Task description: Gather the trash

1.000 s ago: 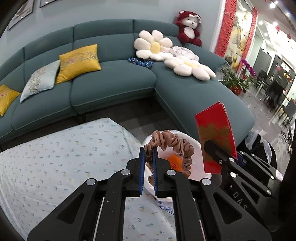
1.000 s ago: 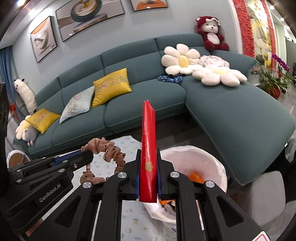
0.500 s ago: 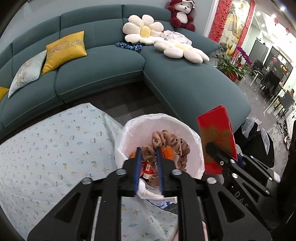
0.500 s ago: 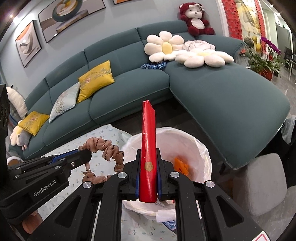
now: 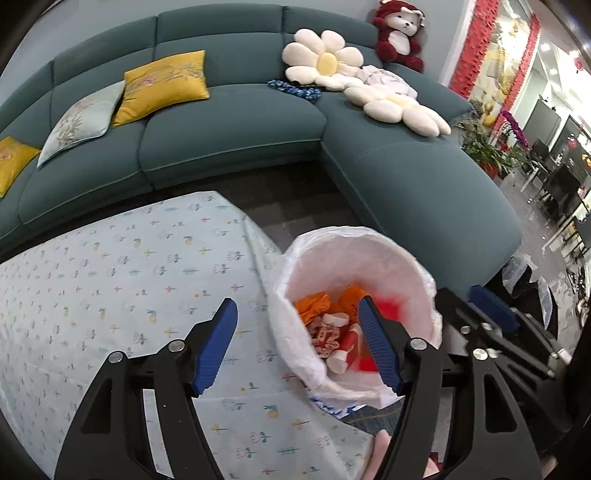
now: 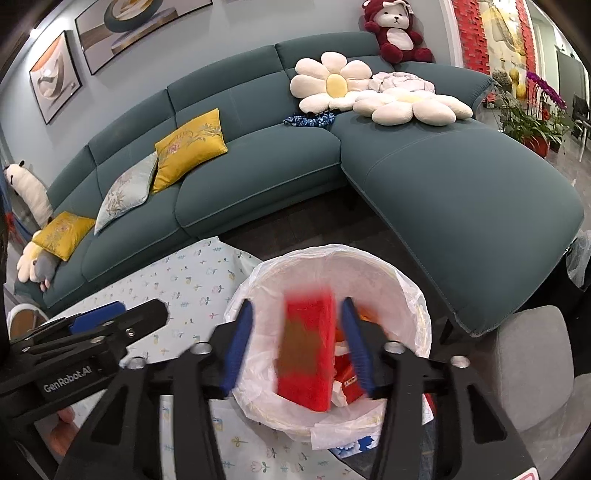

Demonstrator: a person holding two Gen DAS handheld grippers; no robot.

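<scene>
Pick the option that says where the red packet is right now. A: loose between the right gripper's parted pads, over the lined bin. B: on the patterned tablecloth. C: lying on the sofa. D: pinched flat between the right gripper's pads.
A: the red packet is blurred and clear of both pads of the right gripper, whose jaws are opening above the lined bin.

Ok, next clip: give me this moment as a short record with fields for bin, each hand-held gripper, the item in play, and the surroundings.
bin: white-lined trash bin beside the floral-cloth table, holding orange and red wrappers
left hand-held gripper: jaws opening, nothing between them
right hand-held gripper: jaws opening over the bin
item in play: red packet, blurred, between the right pads but not pressed, over the bin's mouth
surroundings: teal sectional sofa, yellow cushions, flower pillows, red plush bear
</scene>
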